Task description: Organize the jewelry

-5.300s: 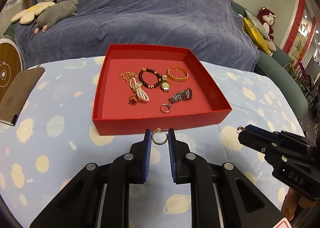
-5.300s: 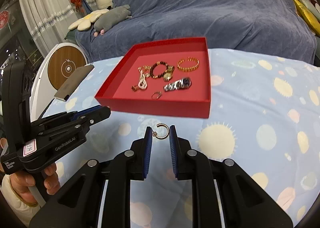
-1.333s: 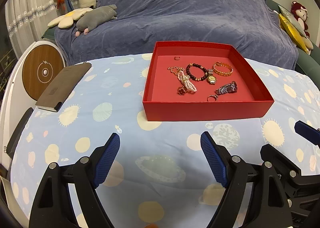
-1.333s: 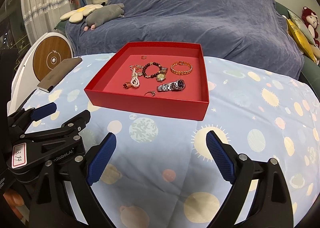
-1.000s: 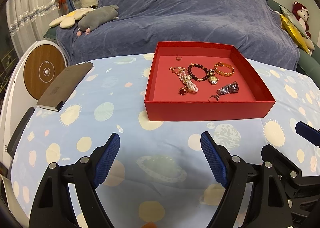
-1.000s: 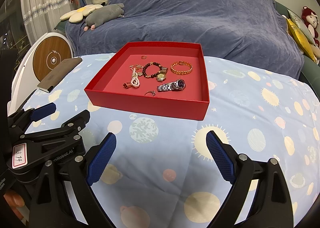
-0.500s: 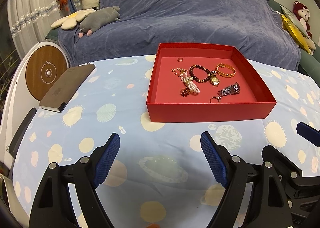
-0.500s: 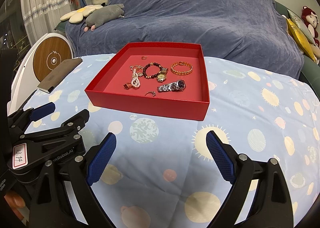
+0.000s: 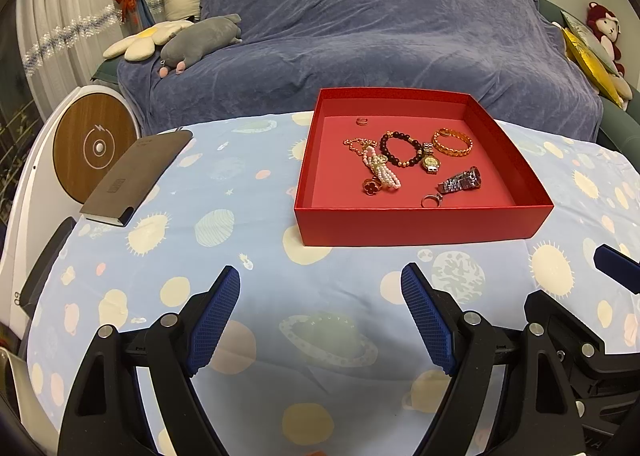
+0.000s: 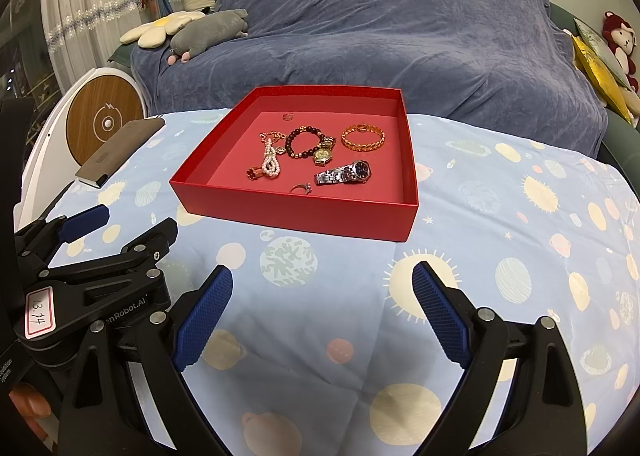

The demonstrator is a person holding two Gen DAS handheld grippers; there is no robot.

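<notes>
A red tray [image 9: 420,225] [image 10: 296,217] sits on the planet-print cloth. It holds a gold bracelet [image 9: 453,142] [image 10: 363,139], a dark bead bracelet [image 9: 400,148] [image 10: 303,143], a gold watch [image 9: 430,163], a silver watch [image 9: 460,183] [image 10: 344,173], a pearl piece [image 9: 378,173] [image 10: 271,163], a ring [image 9: 430,200] [image 10: 301,187] and a small hoop [image 9: 362,121] [image 10: 288,116] near the far wall. My left gripper [image 9: 320,312] [image 10: 80,232] is open and empty, in front of the tray. My right gripper [image 10: 322,312] is open and empty beside it.
A dark notebook [image 9: 136,175] [image 10: 116,147] lies at the table's left edge. A round wooden-faced device [image 9: 96,147] stands beyond it. A blue-covered sofa [image 9: 360,35] with plush toys [image 9: 200,43] runs behind the table.
Earlier both grippers were nearly shut around a gold hoop on the cloth in front of the tray. Now both are wide open and drawn back; a small hoop lies in the tray.
</notes>
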